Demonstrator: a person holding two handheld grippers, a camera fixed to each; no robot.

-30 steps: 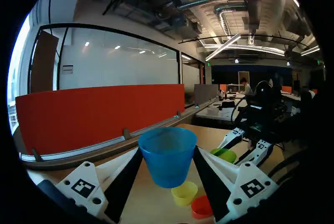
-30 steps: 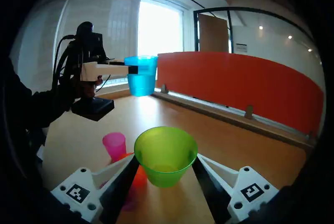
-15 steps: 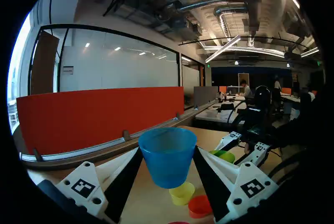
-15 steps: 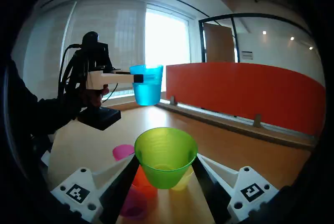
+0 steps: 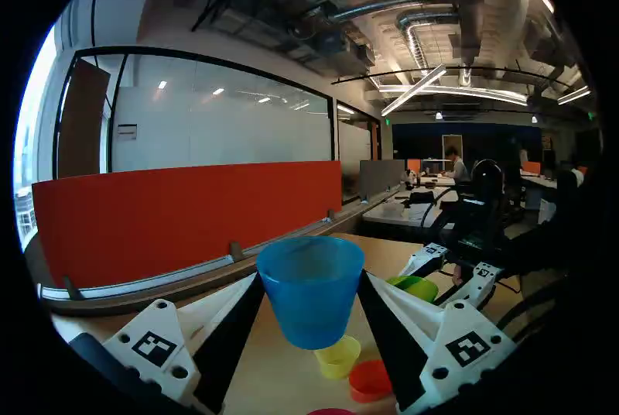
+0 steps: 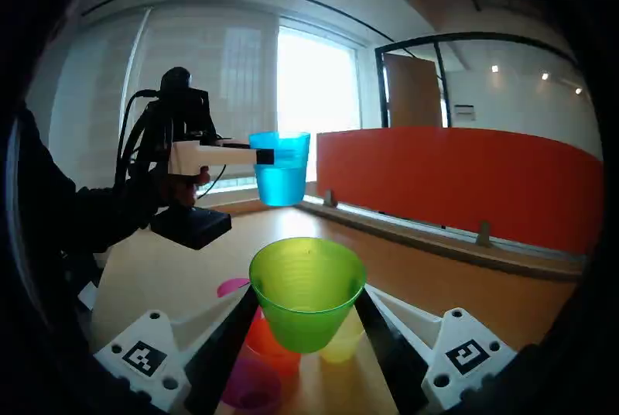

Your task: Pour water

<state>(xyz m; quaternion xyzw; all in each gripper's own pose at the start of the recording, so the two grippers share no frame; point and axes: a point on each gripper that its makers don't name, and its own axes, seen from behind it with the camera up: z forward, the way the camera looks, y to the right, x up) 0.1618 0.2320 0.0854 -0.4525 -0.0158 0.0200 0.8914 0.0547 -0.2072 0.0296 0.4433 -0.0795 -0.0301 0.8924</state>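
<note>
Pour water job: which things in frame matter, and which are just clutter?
In the job:
- translucent blue plastic cup, clamped in the left gripper
- translucent green plastic cup, clamped in the right gripper

Lying about:
- yellow plastic cup, orange plastic cup and pink plastic cup, on the wooden table
- red partition

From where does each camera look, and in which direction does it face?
Left gripper view: rides on the left gripper, looking along its own two fingers, which hold the blue cup, across the table toward the open office.
Right gripper view: rides on the right gripper, its fingers holding the green cup, facing the bright window; a hand and dark sleeve show.
Shared: both cups, both grippers, the red partition.
</note>
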